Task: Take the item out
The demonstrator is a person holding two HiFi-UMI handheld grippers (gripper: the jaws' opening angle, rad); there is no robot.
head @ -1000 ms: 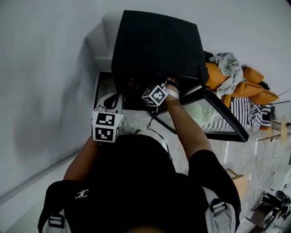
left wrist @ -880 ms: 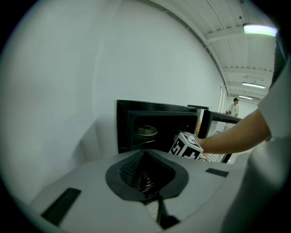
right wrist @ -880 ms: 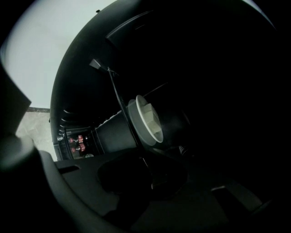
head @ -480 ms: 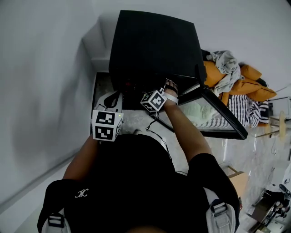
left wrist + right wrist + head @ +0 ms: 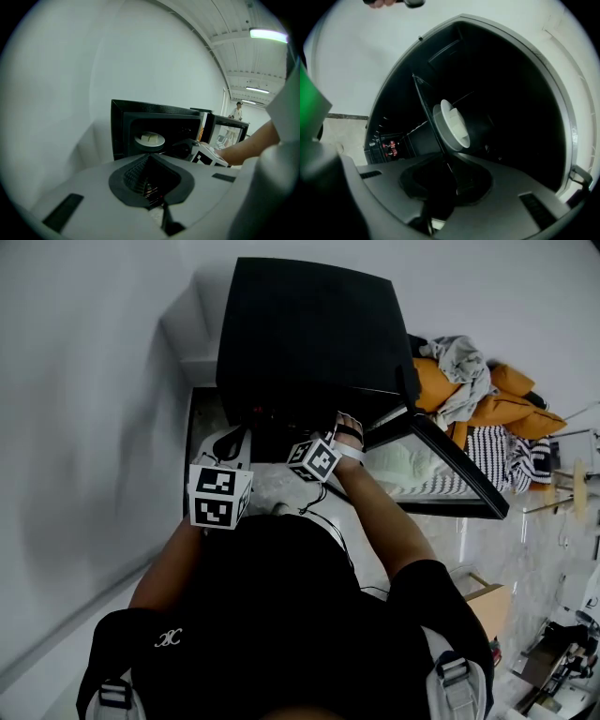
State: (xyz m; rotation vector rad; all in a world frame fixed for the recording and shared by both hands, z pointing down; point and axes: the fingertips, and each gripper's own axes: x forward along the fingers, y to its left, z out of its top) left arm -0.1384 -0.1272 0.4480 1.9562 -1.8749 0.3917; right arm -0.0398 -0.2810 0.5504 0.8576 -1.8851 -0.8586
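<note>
Right gripper (image 5: 447,164): jaws part closed, pinching the near edge of a thin dark tray (image 5: 426,108) that runs edge-on out of the gap. Gripper is rolled on its side. White dish (image 5: 452,124) with pale food pieces sits on that tray, inside the cavity of the black microwave (image 5: 309,334), not yet past the opening. Door (image 5: 450,474) swung open to the right.

Left gripper (image 5: 150,176): jaws slightly apart, nothing between them, held off to the near left over the counter (image 5: 272,488).

Clothes pile (image 5: 487,399) far right, beyond the door.

Risks, judged:
- grip is on one edge only, so the tray could tip and the dish slide off
- tray may catch the cavity lip or the door on the way out
- the left gripper is too far away to give support

Writing:
- red display glow (image 5: 389,147) unreadable
- small white interlocked logo (image 5: 167,640) on the black shirt, no legible word
- cubes carry square markers only
</note>
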